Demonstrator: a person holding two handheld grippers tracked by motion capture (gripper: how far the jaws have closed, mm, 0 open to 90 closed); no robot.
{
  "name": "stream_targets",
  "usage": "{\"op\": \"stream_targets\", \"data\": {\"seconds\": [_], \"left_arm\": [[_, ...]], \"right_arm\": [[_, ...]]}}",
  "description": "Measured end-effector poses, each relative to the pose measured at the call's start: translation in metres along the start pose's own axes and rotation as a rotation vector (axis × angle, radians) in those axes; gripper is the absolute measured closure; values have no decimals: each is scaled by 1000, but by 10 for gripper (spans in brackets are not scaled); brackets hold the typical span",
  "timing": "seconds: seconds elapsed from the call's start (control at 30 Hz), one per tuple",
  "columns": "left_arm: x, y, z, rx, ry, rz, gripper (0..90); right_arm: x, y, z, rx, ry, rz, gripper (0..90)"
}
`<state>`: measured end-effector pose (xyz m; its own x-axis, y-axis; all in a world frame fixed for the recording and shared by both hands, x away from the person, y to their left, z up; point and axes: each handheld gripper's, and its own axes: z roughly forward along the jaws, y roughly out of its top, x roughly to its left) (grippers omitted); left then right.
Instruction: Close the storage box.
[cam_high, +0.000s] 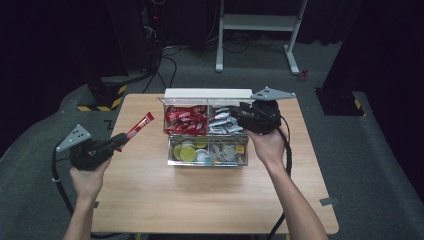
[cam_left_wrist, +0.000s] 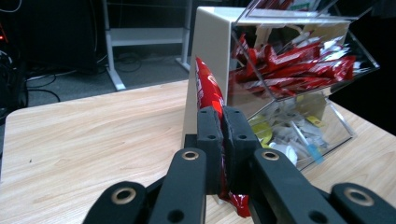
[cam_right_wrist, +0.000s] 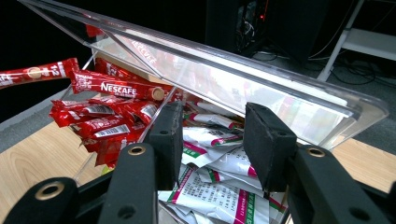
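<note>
- On the wooden table (cam_high: 210, 195) stood a clear organiser (cam_high: 207, 132) with four compartments: red sticks (cam_high: 185, 120) back left, white sachets (cam_right_wrist: 219, 163) back right, round pods (cam_high: 187, 150) front left.
- At the left, well apart from the organiser, the left gripper (cam_left_wrist: 220, 122) was clamped on one red stick (cam_high: 139, 126), which angled up toward the box.
- Over the sachet compartment, the right gripper (cam_right_wrist: 212, 140) hung with its jaws apart, holding nothing, under the raised clear lid (cam_right_wrist: 261, 88).
</note>
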<state>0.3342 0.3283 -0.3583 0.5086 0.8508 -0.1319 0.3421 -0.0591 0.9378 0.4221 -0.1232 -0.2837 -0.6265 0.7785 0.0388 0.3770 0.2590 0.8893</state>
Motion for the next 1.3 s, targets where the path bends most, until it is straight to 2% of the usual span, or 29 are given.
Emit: {"op": "stream_targets", "data": {"seconds": [0.13, 0.47, 0.97, 1.1, 1.3], "left_arm": [[0, -6, 7, 13, 9, 2, 869], [4, -25, 28, 35, 32, -25, 868], [4, -46, 53, 88, 71, -15, 868], [4, -53, 60, 100, 73, -23, 867], [3, -60, 69, 116, 84, -9, 867]], "right_arm": [[0, 0, 0, 0, 1, 1, 579], [0, 0, 0, 2, 1, 3, 578], [0, -1, 0, -1, 0, 1, 576], [0, -1, 0, -1, 0, 2, 576], [1, -1, 0, -2, -2, 2, 576]]}}
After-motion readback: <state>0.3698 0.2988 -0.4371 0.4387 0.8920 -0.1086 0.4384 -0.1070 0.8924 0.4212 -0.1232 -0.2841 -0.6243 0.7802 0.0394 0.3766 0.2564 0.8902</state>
